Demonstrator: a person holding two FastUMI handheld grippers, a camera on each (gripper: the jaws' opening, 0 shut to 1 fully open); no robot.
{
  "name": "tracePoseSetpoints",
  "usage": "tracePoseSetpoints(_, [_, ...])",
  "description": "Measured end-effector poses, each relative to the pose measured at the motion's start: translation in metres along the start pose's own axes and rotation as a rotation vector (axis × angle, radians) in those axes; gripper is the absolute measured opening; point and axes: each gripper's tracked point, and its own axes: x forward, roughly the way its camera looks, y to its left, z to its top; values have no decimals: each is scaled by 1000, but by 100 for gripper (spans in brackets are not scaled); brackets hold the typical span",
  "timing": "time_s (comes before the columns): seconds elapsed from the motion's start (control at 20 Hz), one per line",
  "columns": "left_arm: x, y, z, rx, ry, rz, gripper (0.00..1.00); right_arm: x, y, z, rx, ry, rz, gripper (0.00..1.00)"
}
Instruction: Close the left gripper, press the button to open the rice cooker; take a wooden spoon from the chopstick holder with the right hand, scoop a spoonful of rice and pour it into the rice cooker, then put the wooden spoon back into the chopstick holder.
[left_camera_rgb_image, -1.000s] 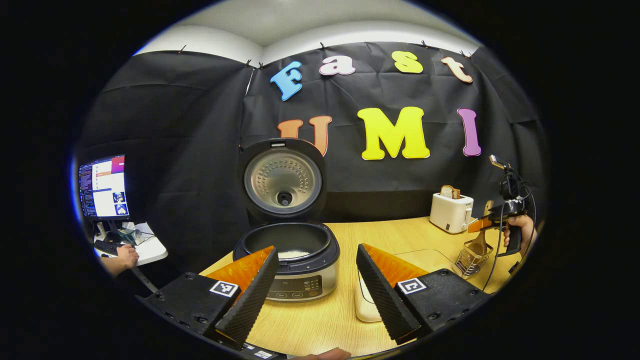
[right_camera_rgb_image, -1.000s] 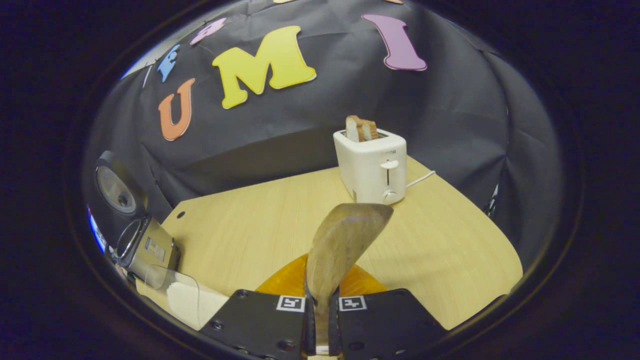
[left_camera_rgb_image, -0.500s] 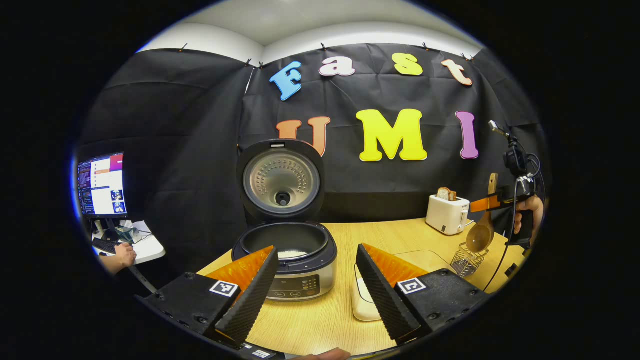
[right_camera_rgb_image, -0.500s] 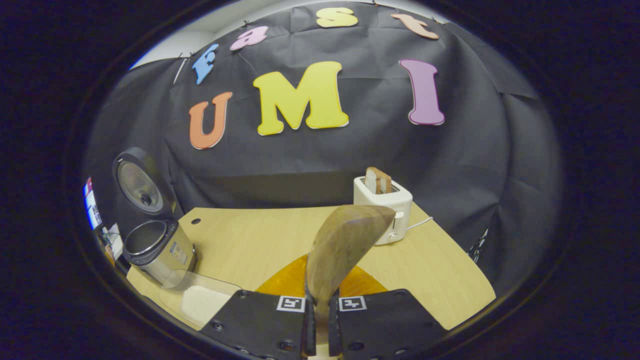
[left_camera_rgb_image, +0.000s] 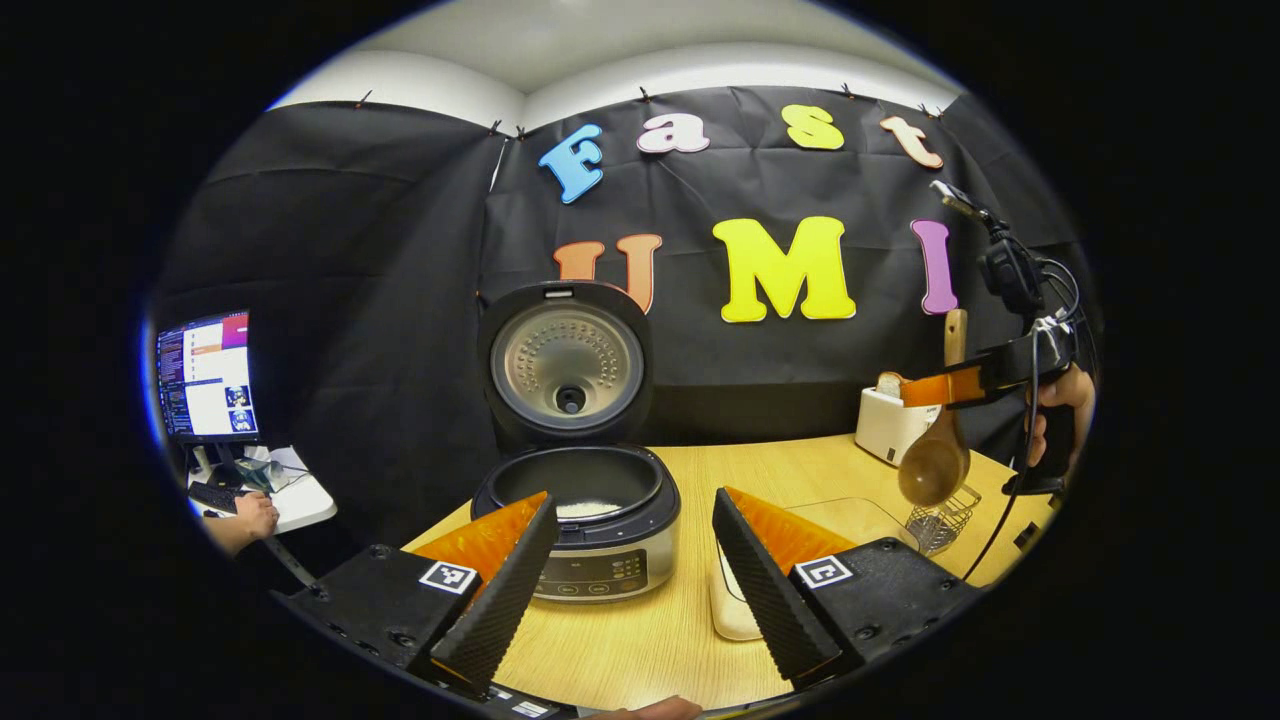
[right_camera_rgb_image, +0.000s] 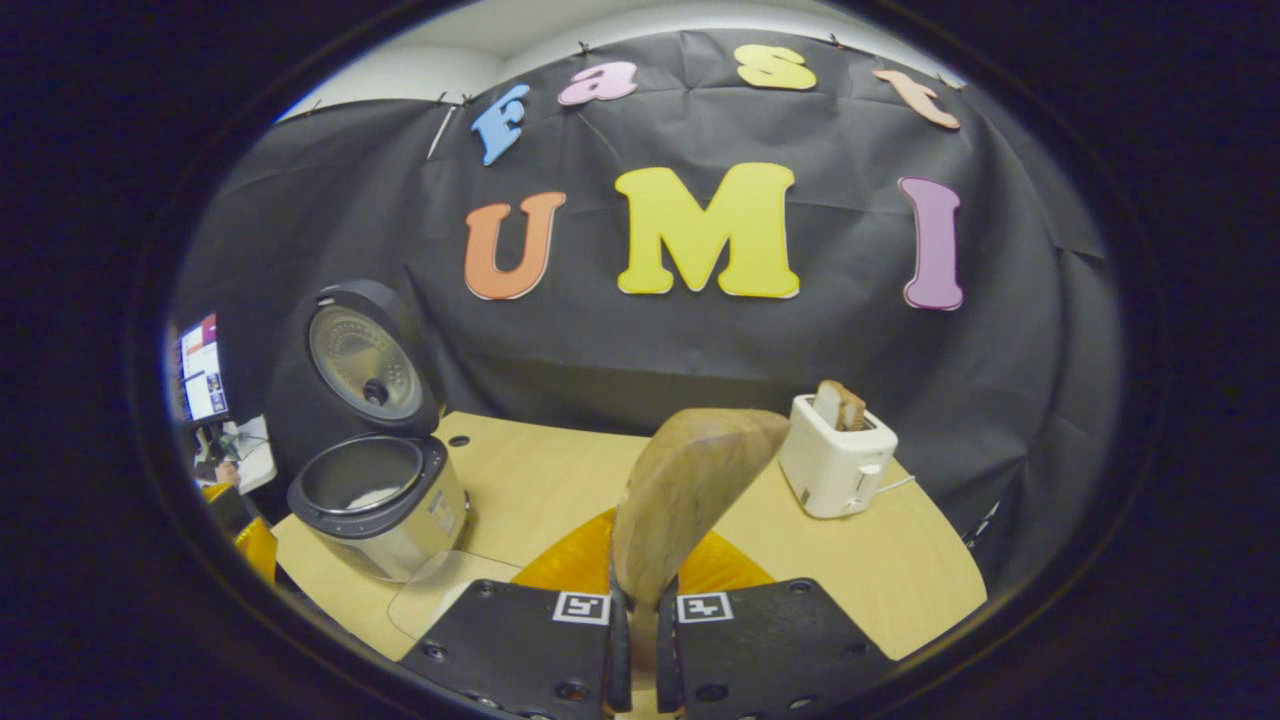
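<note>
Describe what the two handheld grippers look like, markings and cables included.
The left gripper has wedge-shaped fingers with ribbed inner pads, on black blocks carrying square black-and-white markers. The right gripper bears the same markers; seen from the left gripper view, it has a black pistol handle, a top-mounted camera and trailing black cables.

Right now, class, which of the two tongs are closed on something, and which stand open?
The right tongs are closed on the wooden spoon, lifted above the chopstick holder. The left tongs stand open and empty before the rice cooker.

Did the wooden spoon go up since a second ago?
Yes. In the left gripper view, the wooden spoon, held in the right claw, has risen out of the chopstick holder and now hangs above it, level with the toaster.
</note>
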Motion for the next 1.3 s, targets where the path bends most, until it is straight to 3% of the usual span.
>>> tracePoseSetpoints(0.35, [-1, 17, 6, 45, -25, 40, 99, 34, 40, -38, 28, 75, 1, 10])
tracePoseSetpoints(0.8, [-6, 33, 11, 35, -37, 69, 99, 68, 36, -98, 16, 168, -151, 10])
tracePoseSetpoints(1.3, [-4, 44, 7, 13, -12, 87, 99, 73, 34, -120, -27, 176, -318, 10])
